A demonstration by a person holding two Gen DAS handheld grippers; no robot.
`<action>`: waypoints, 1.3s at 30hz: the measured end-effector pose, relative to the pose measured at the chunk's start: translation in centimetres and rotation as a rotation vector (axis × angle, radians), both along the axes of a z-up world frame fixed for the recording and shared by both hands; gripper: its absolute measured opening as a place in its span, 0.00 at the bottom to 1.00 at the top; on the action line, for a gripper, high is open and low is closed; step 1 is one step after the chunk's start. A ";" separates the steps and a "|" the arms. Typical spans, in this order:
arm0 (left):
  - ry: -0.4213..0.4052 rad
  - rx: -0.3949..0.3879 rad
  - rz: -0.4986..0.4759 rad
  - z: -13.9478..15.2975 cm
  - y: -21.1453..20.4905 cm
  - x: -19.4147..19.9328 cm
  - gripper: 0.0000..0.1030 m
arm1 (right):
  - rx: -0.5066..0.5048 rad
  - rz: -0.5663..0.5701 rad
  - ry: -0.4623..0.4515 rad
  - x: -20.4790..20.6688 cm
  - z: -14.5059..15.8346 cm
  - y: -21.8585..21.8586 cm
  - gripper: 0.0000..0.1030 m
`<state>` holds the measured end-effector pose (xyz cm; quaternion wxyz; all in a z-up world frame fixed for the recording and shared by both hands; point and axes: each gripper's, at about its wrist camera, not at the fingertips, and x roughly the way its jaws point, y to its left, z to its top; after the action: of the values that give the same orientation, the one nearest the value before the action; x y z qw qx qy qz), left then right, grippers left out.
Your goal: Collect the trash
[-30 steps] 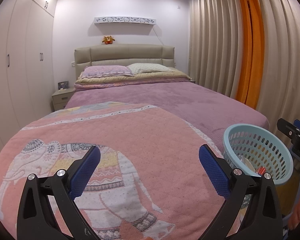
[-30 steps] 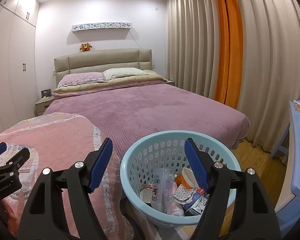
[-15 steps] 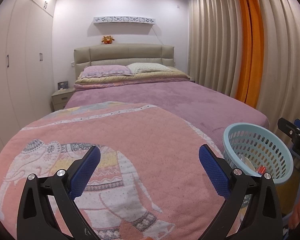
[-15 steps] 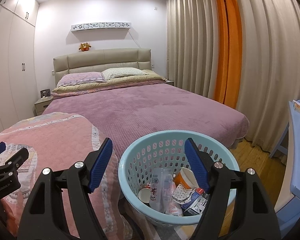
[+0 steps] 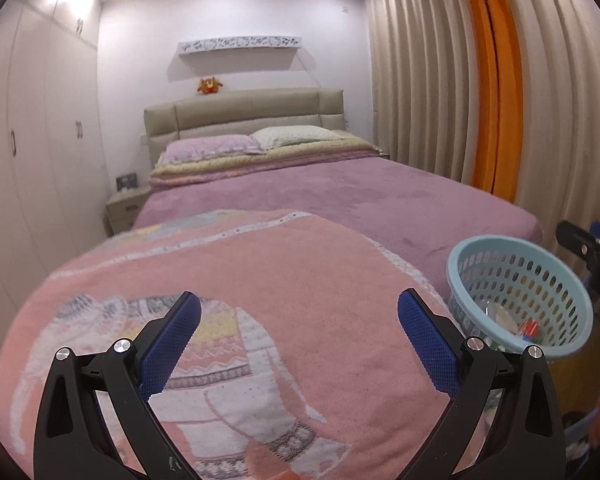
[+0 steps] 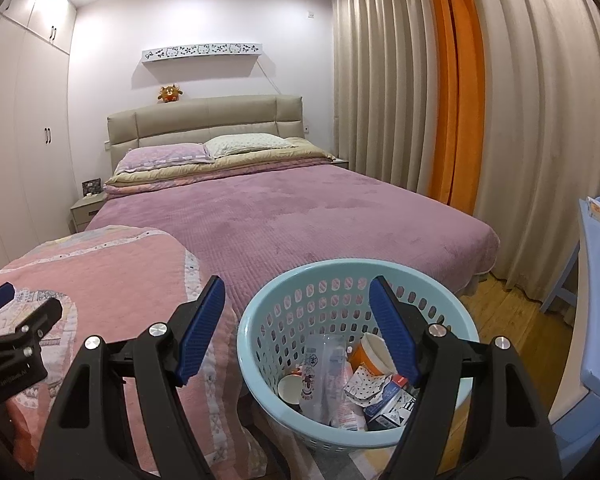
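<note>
A wide purple-blanketed bed (image 6: 284, 216) filled the room, with a pink elephant-print quilt (image 5: 260, 300) near left. At near right stood your round pale-blue perforated plastic basket (image 6: 452, 304), holding light, crushable cups, bottles and cartons. Your left gripper (image 5: 299, 322) and right gripper (image 6: 296, 310) were spread wide, empty. Its stiff rim looked the likeliest hold.

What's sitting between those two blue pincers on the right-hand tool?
In the right wrist view, the open right gripper frames the near rim of the light blue basket and the purple bedspread behind it. Nothing is held between them.
</note>
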<state>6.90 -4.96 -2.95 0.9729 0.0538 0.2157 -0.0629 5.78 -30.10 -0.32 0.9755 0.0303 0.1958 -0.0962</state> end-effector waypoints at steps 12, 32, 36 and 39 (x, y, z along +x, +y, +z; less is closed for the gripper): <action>-0.012 -0.021 0.039 2.0 1.6 -1.3 0.93 | -0.009 0.013 -0.027 -0.9 1.1 0.3 0.69; -0.040 -0.048 0.056 4.7 3.3 -3.3 0.93 | -0.030 0.043 -0.072 -2.8 3.2 1.8 0.74; -0.018 -0.061 0.050 4.6 3.7 -3.3 0.93 | -0.030 0.047 -0.065 -2.6 3.3 2.1 0.74; -0.007 -0.075 0.058 4.4 4.3 -3.2 0.93 | -0.028 0.054 -0.055 -2.3 3.5 2.5 0.74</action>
<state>3.71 -0.68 1.46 0.9765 0.0112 0.2111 -0.0424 3.52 -27.61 3.14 0.9830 0.0140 0.1685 -0.0714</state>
